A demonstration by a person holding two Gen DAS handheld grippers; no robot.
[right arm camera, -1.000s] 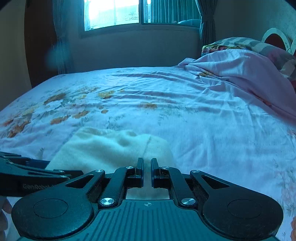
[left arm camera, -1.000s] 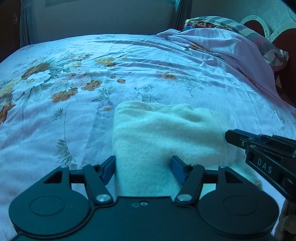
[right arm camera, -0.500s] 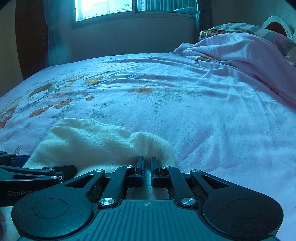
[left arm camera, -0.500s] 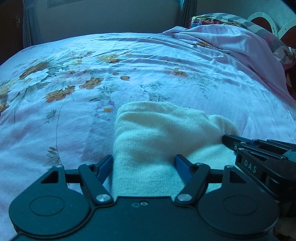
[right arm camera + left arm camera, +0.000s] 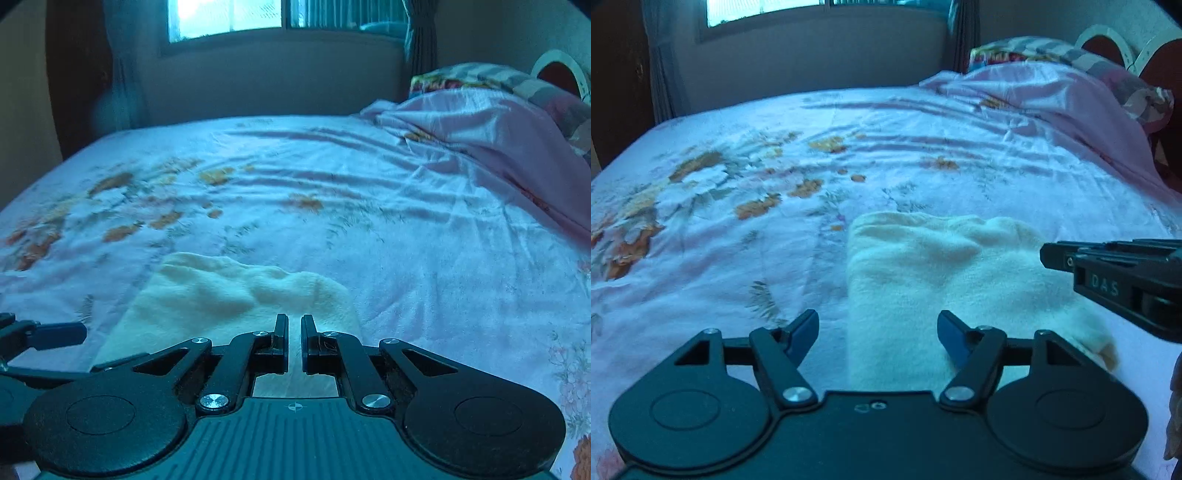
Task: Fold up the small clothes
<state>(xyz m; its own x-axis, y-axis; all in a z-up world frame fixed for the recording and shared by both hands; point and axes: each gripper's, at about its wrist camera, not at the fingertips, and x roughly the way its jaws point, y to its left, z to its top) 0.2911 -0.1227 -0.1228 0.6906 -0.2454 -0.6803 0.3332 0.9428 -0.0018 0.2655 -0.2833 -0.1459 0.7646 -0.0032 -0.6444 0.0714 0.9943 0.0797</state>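
Cream knit garment (image 5: 934, 280), one in number, lies on the bed near its front edge, folded into a thick, roughly rectangular pad. Its surface is soft and fuzzy, with rounded, lumpy far corners and a shallow dip across the top layer. A small yellowish-brown patch shows at its near right corner in the left wrist view.

Floral bedsheet (image 5: 798, 192), one, covers the mattress: thin, smooth cloth, pale pink-white, printed with orange and white blossoms and grey-green sprigs, and creased in long parallel wrinkles toward the far side. One pink blanket (image 5: 491, 136) is bunched at the far right, draped over one patterned pillow (image 5: 1082, 62). Behind it stand curved white headboard hoops (image 5: 1108, 40); two are visible in the left view. One window (image 5: 229, 18) sits in the far wall, with a curtain on each side.

Left gripper (image 5: 878, 332), of black plastic with blue finger pads, has its jaws spread wide; it sits over the garment's left edge, one finger over the sheet and the other over the knit, holding nothing. Right gripper (image 5: 294, 338), all black with a ribbed body, has its jaws drawn nearly together with a narrow slit between them, above the garment's near right portion. Whether any cloth is pinched in that slit cannot be told. No containers appear.
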